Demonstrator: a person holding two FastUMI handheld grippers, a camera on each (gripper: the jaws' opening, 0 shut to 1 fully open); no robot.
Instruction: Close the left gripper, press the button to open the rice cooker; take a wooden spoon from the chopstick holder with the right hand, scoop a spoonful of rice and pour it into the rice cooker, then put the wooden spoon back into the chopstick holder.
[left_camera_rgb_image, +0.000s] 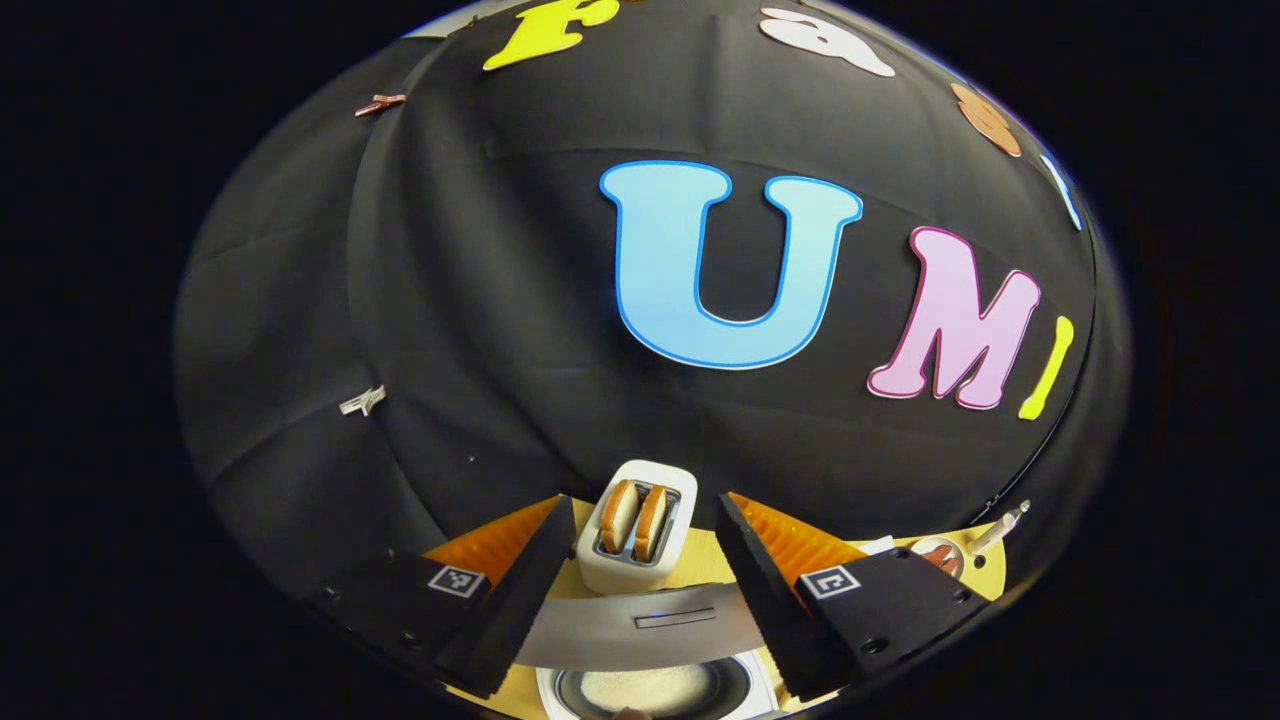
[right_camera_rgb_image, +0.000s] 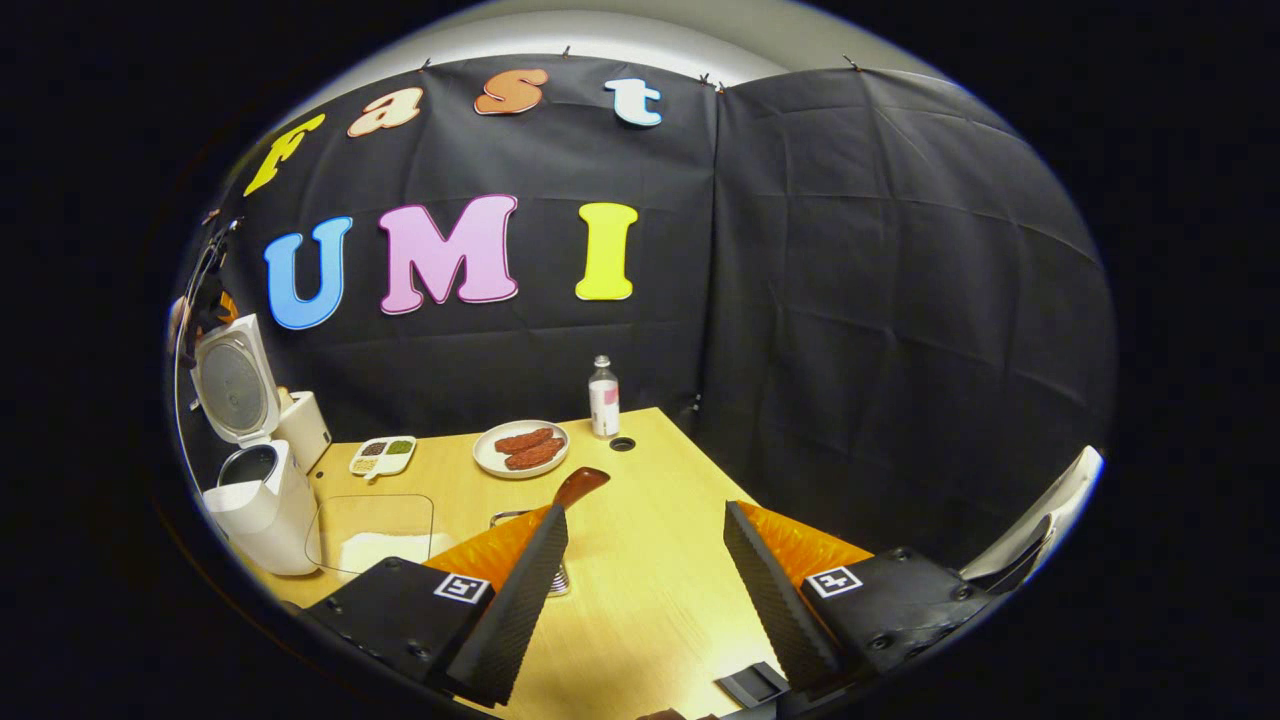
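now the rice cooker (right_camera_rgb_image: 255, 490) stands open at the table's (right_camera_rgb_image: 640, 560) left edge, lid up, rice in its pot, while the left gripper (left_camera_rgb_image: 640, 570) hangs spread above it and the right gripper (right_camera_rgb_image: 645, 570) is spread too, the wooden spoon (right_camera_rgb_image: 578, 487) in the chopstick holder (right_camera_rgb_image: 560, 575) beside its left finger.

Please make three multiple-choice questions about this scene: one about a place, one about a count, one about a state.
1. What stands directly behind the rice cooker?
A. toaster
B. bottle
C. plate

2. How many slices sit in the toaster?
A. one
B. two
C. four

3. How is the rice cooker lid?
A. shut
B. raised open
C. taken off, lying on the table

Answers:
1 A: the right gripper view shows the toaster behind the cooker.
2 B: two slices stand in its slots.
3 B: the lid stands upright above the pot.
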